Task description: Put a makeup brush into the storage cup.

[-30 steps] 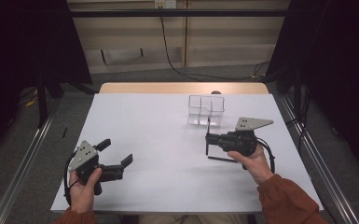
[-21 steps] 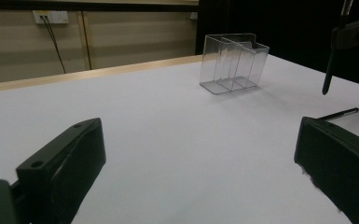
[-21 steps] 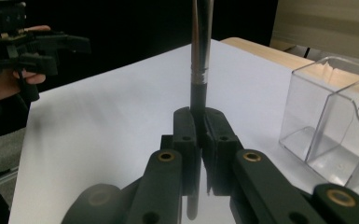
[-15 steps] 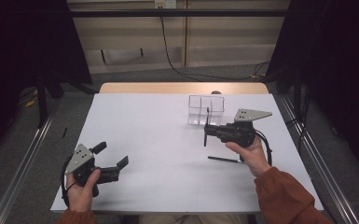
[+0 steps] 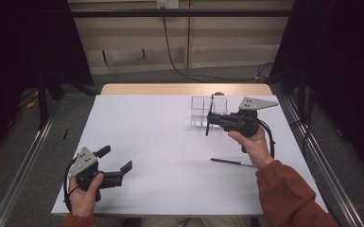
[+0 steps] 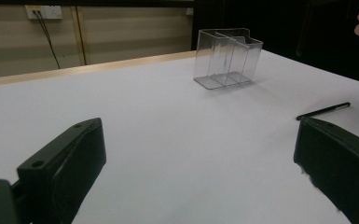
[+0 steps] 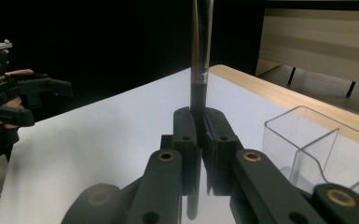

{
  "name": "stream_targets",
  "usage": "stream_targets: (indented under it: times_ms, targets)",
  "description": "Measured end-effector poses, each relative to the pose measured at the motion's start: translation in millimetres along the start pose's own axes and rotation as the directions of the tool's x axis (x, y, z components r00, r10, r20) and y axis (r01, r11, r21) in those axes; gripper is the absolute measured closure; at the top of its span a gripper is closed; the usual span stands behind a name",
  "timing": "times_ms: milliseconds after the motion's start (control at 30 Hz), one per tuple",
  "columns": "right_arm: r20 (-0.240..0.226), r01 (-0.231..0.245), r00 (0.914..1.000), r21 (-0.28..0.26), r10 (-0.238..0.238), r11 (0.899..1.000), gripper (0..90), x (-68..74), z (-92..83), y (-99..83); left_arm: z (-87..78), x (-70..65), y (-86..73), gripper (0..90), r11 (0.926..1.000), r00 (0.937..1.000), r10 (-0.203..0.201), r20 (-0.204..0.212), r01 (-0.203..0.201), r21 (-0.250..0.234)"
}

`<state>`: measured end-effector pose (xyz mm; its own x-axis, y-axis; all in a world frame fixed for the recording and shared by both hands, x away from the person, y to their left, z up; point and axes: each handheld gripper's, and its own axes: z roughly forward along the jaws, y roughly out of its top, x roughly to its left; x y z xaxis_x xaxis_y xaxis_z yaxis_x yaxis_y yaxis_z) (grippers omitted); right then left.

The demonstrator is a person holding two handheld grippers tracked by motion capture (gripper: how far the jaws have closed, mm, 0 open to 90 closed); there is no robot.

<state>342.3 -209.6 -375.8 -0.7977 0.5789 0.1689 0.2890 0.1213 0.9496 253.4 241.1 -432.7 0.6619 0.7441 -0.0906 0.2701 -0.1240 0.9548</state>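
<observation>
Right gripper view: the right gripper (image 7: pixel 199 140) has its jaws clenched on a dark pen (image 7: pixel 200 60) standing upright between them, beside the clear holder (image 7: pixel 307 149). Another pen (image 5: pixel 231 162) lies on the table (image 5: pixel 170 142). The left gripper (image 5: pixel 116 165) is spread wide, holding nothing.

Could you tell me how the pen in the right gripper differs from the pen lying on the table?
The held pen stands upright, clamped between the shut jaws of the right gripper; the loose pen lies flat on the table, touched by nothing. The held pen is raised beside the clear holder; the loose pen rests nearer the person, below the right hand. Both are slim and dark.
</observation>
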Motion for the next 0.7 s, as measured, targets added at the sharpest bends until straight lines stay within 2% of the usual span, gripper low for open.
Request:
stream_targets:
  times_ms: [267, 367, 700]
  targets:
    - [0.022, 0.017, 0.9996, -0.015, -0.016, 1.000, 84.0, -4.6, 13.9, 16.6, -1.1, -2.5, 0.5, 2.4, 1.0000, 0.9999, 0.006, 0.009, -0.006, -0.004]
    - [0.039, 0.018, 0.9991, -0.023, -0.017, 1.000, 84.0, -6.8, 16.1, 21.4, -2.1, -6.5, 2.6, 2.5, 0.9991, 0.9990, 0.042, 0.010, -0.042, -0.002]
    - [0.104, 0.035, 0.9941, -0.014, -0.034, 0.999, 84.0, -19.1, 25.6, 37.8, -1.4, -5.5, 1.1, 2.5, 0.9995, 0.9995, 0.032, 0.007, -0.032, 0.002]
